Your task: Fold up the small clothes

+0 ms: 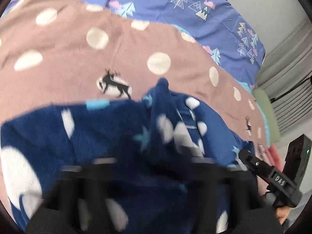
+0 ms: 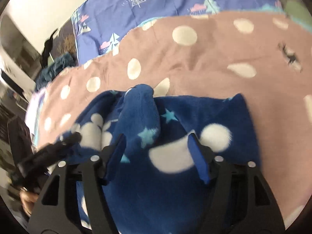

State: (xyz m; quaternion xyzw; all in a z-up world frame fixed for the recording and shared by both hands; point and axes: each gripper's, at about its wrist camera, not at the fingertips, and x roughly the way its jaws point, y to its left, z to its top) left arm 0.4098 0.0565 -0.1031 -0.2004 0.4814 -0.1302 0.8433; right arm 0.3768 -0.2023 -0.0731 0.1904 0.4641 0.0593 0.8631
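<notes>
A small navy fleece garment (image 2: pixel 175 117) with white clouds and pale blue stars lies bunched on a pink dotted blanket (image 2: pixel 195 62). My right gripper (image 2: pixel 158 138) hovers just over it with jaws wide apart, blue pads (image 2: pixel 198 156) on either side of a fold, gripping nothing. In the left wrist view the same garment (image 1: pixel 117 132) fills the lower half. My left gripper (image 1: pixel 144 163) is heavily blurred and dark against the fleece. The right gripper (image 1: pixel 273 177) shows at the right of the left wrist view.
The pink blanket (image 1: pixel 97 48) with white dots and deer prints covers a blue bedsheet (image 1: pixel 195 9) with tree prints. A dark teal garment (image 2: pixel 56 66) lies at the bed's far left. A green pillow (image 1: pixel 267 113) and wall lie to the right.
</notes>
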